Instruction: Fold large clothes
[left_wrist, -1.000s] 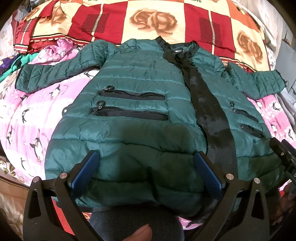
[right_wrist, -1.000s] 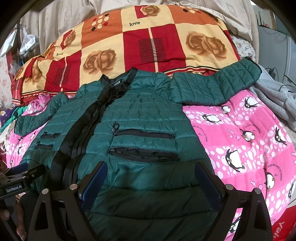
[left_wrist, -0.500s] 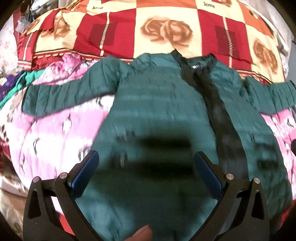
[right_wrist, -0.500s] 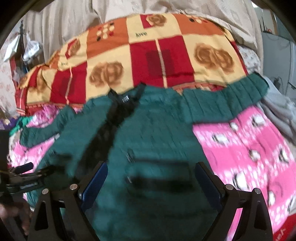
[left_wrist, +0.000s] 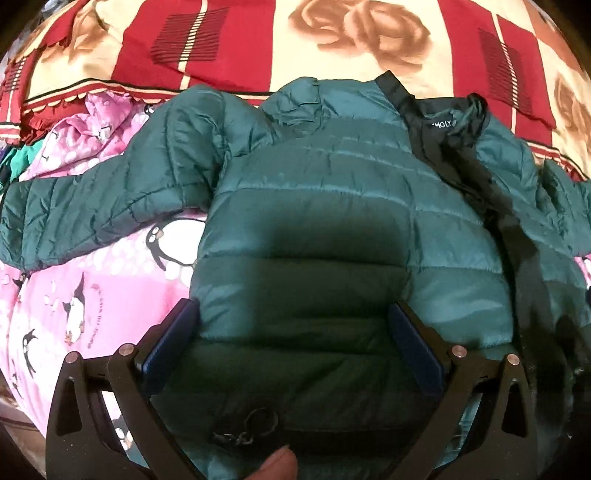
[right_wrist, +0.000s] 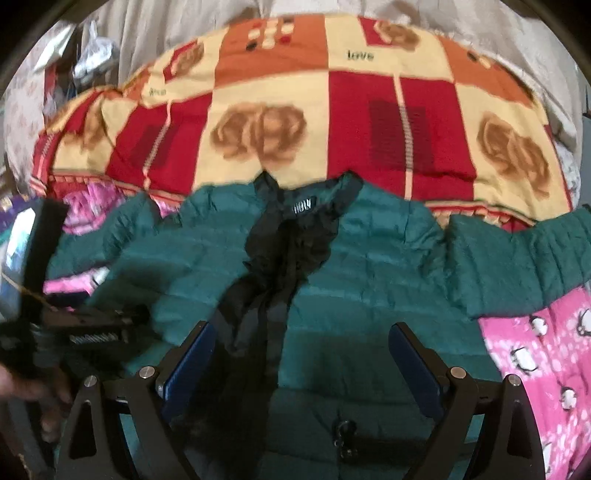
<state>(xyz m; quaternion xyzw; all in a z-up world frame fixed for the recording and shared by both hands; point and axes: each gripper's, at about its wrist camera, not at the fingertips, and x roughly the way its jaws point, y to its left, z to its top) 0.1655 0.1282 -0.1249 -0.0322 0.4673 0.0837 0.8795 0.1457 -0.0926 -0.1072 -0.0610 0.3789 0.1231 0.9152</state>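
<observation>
Jacket (left_wrist: 332, 206), green quilted, spread front-up on pink penguin sheet (left_wrist: 92, 295) of bed, collar (right_wrist: 306, 206) at far end against red-and-cream rose blanket (right_wrist: 295, 110), sleeves out to left and right. Left gripper (left_wrist: 295, 343) spread wide, empty, above left chest panel; right gripper (right_wrist: 303, 354) likewise wide, empty, above black zipper placket (right_wrist: 269, 288).
</observation>
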